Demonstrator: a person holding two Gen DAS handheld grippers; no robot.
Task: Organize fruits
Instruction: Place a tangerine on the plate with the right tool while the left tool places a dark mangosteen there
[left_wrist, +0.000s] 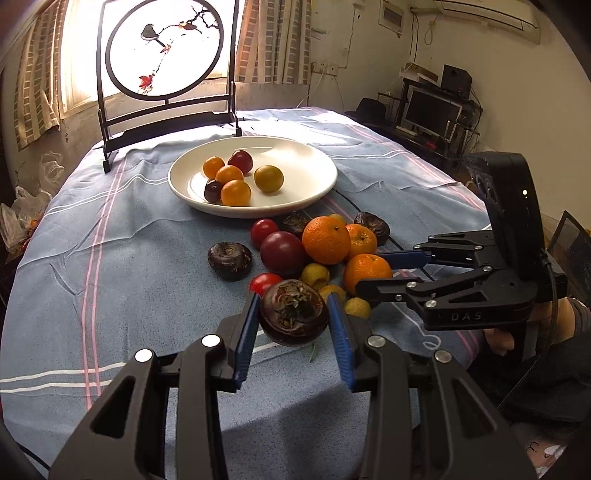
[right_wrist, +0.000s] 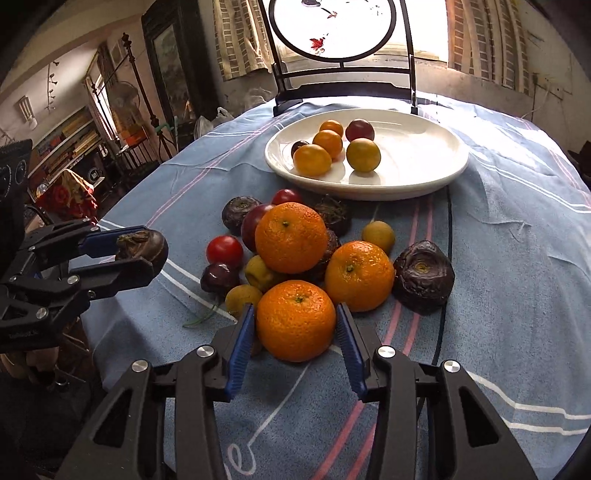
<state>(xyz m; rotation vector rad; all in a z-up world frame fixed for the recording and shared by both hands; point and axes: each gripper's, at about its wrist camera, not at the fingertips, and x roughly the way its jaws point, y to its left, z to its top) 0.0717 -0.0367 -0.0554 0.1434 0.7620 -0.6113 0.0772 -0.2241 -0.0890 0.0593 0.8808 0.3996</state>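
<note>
My left gripper (left_wrist: 292, 306) is shut on a dark water chestnut (left_wrist: 293, 317) and holds it just above the blue cloth; it also shows in the right wrist view (right_wrist: 142, 247). My right gripper (right_wrist: 295, 314) is shut on a tangerine (right_wrist: 296, 320) at the near edge of the fruit pile; it shows in the left wrist view (left_wrist: 369, 269) on that tangerine (left_wrist: 365, 271). A white plate (left_wrist: 314, 162) behind the pile holds several small orange, yellow and dark red fruits.
The pile holds two more tangerines (right_wrist: 291, 237), cherry tomatoes (right_wrist: 224, 251), a plum (left_wrist: 282, 253), small yellow fruits and loose water chestnuts (right_wrist: 424, 277) (left_wrist: 229, 260). A framed round bird screen (left_wrist: 164, 51) stands behind the plate. The table edge lies close on both sides.
</note>
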